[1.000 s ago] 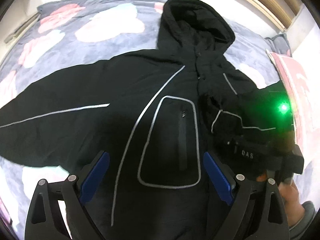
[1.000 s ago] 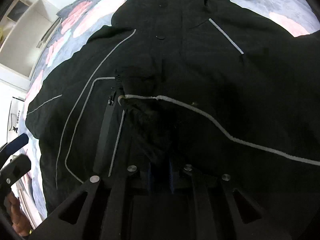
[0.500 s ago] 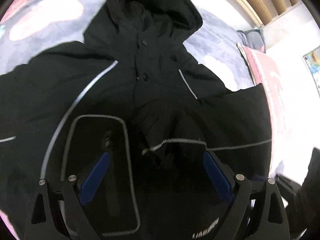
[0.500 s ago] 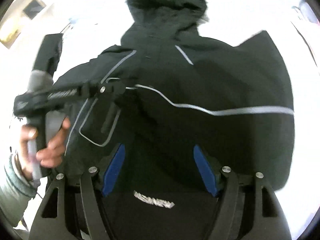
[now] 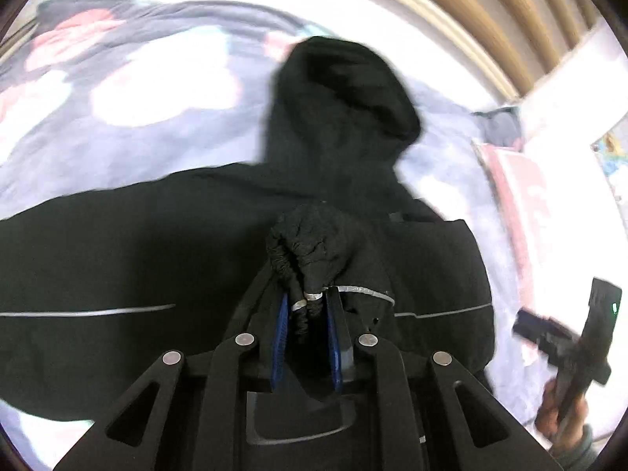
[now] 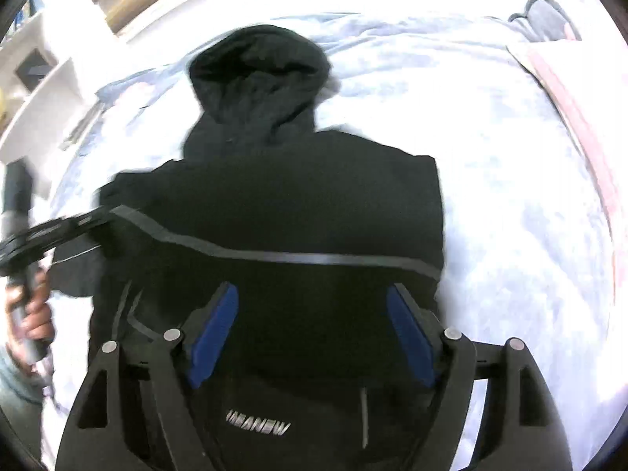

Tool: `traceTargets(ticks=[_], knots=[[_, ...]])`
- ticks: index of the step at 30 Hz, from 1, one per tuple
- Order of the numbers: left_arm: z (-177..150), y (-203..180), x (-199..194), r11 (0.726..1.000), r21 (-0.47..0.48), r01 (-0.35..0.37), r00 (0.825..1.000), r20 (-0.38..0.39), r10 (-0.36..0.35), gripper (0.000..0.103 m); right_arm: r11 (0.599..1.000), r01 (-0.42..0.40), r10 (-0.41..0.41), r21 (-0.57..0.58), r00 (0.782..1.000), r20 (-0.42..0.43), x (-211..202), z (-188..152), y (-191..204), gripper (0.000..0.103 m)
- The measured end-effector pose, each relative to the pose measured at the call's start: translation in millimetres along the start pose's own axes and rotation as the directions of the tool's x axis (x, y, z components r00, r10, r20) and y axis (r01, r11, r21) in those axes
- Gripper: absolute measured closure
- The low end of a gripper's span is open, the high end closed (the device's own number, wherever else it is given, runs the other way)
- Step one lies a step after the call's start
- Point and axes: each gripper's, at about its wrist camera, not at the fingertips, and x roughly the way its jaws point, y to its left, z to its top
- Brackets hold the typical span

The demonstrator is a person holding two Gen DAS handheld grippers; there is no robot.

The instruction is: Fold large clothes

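A large black hooded jacket (image 5: 157, 259) with thin grey piping lies spread on the bed, hood (image 5: 345, 90) at the far end. My left gripper (image 5: 308, 314) is shut on the gathered cuff of a sleeve (image 5: 310, 243), held over the jacket's middle. In the right wrist view the jacket (image 6: 298, 212) has one sleeve folded across its front. My right gripper (image 6: 312, 314) is open and empty above the jacket's lower part. The left gripper also shows at the left edge of the right wrist view (image 6: 59, 231), the right gripper at the lower right of the left wrist view (image 5: 565, 341).
The bed (image 5: 165, 90) has a grey-blue cover with pink and white blotches. A pink-edged pillow (image 5: 522, 196) lies at the bed's right side. A wooden headboard (image 5: 471, 11) runs behind the hood. White shelves (image 6: 43, 78) stand at the left.
My right gripper let go of the sleeve cuff and opened, then drew back. My left gripper closed on the cuff. The sleeve now lies folded across the jacket's front.
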Motion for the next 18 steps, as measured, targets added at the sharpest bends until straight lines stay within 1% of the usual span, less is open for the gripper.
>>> traceTargets(ticks=[2,3,5,6,7,8,10,12,14,16,17,18], knots=[[-7.2,25.1,11.4,0.998,-0.019,-0.064,0.996,-0.062,0.063,0.082,1.000,0.026,-0.026,-0.005,0.999,-0.031,25.5,3.3,3.3,0.022],[-11.6,31.6,18.7,0.996,-0.019,-0.085,0.993,-0.084,0.083,0.081,0.998,0.059,-0.059,-0.008,0.997,-0.058,42.7,4.0,5.4,0.022],[-22.5,44.9,39.8,0.988,-0.023,-0.150,0.980,-0.133,0.146,0.078,0.992,0.127,-0.128,-0.013,0.982,-0.138,79.3,1.7,7.4,0.022],[-28.0,50.4,50.2,0.982,-0.029,-0.184,0.973,-0.149,0.178,0.075,0.989,0.145,-0.146,-0.019,0.974,-0.174,95.1,-1.5,8.1,0.022],[-31.2,53.3,55.6,0.980,-0.032,-0.197,0.970,-0.151,0.190,0.075,0.986,0.160,-0.164,-0.034,0.965,-0.206,112.7,-6.9,9.3,0.021],[-33.7,55.0,61.1,0.979,-0.036,-0.203,0.969,-0.149,0.196,0.073,0.984,0.174,-0.180,-0.049,0.961,-0.210,120.4,-10.0,10.8,0.020],[-33.4,57.2,64.0,0.978,-0.065,-0.198,0.971,-0.147,0.187,0.072,0.979,0.190,-0.202,-0.075,0.959,-0.198,124.8,-12.8,13.7,0.018],[-30.0,55.9,55.0,0.979,-0.069,-0.194,0.973,-0.139,0.183,0.071,0.980,0.185,-0.196,-0.072,0.958,-0.208,122.5,-11.2,11.9,0.018],[-27.3,52.0,38.9,0.979,-0.054,-0.196,0.976,-0.106,0.190,0.071,0.983,0.170,-0.182,-0.070,0.958,-0.222,116.2,-8.1,9.0,0.018],[-25.7,46.8,12.9,0.978,-0.047,-0.204,0.978,-0.050,0.201,0.071,0.984,0.166,-0.178,-0.073,0.958,-0.223,106.3,-6.9,9.6,0.018],[-23.6,45.7,-1.8,0.980,-0.055,-0.193,0.981,-0.024,0.192,0.067,0.986,0.152,-0.163,-0.069,0.964,-0.211,96.3,-6.8,11.0,0.018],[-22.7,43.5,-13.4,0.981,-0.059,-0.183,0.983,-0.007,0.183,0.060,0.989,0.133,-0.143,-0.064,0.969,-0.200,87.3,-7.2,12.0,0.018]])
